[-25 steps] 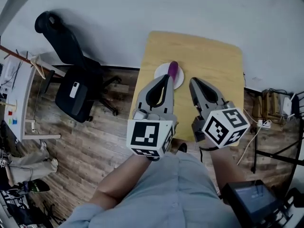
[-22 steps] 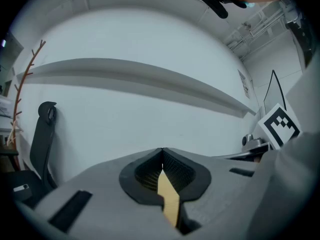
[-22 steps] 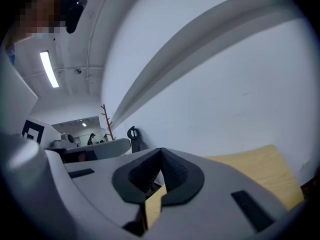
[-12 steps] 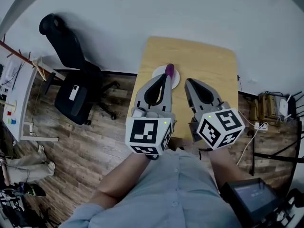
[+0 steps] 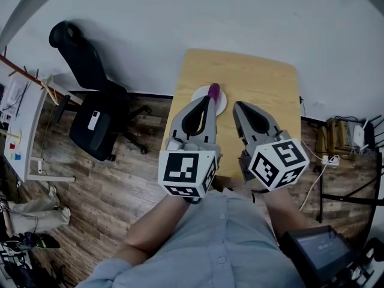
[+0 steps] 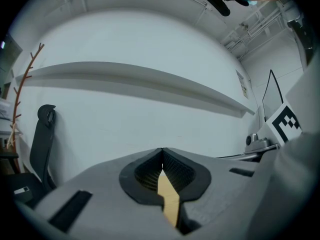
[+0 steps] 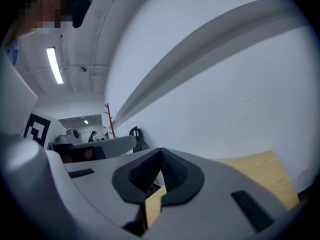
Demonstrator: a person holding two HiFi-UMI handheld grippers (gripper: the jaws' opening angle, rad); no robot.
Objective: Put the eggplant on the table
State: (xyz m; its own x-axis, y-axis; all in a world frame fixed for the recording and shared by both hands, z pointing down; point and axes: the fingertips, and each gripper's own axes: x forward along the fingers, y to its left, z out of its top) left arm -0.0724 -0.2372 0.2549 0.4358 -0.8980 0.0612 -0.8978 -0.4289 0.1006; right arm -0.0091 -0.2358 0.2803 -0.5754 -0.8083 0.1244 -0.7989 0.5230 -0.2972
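Note:
A purple eggplant (image 5: 213, 90) lies on a small white plate (image 5: 221, 104) near the left edge of the light wooden table (image 5: 264, 83). My left gripper (image 5: 210, 98) hovers over the plate's near side, shut and empty, and its tip hides part of the eggplant. To its right, my right gripper (image 5: 236, 105) is also shut and holds nothing. In the left gripper view the left gripper (image 6: 162, 150) faces a white wall. The right gripper view shows the right gripper (image 7: 160, 150) over the table (image 7: 260, 171).
A black office chair (image 5: 96, 116) stands on the wood floor (image 5: 120, 185) left of the table. A white wall (image 5: 240, 17) runs behind the table. Cables and a small rack (image 5: 345, 134) sit at the right. A white desk (image 5: 21, 122) is at far left.
Since a second ago the right gripper has shifted slightly up and rolled a little. Over the last half second both grippers stay still. The eggplant stays on the plate.

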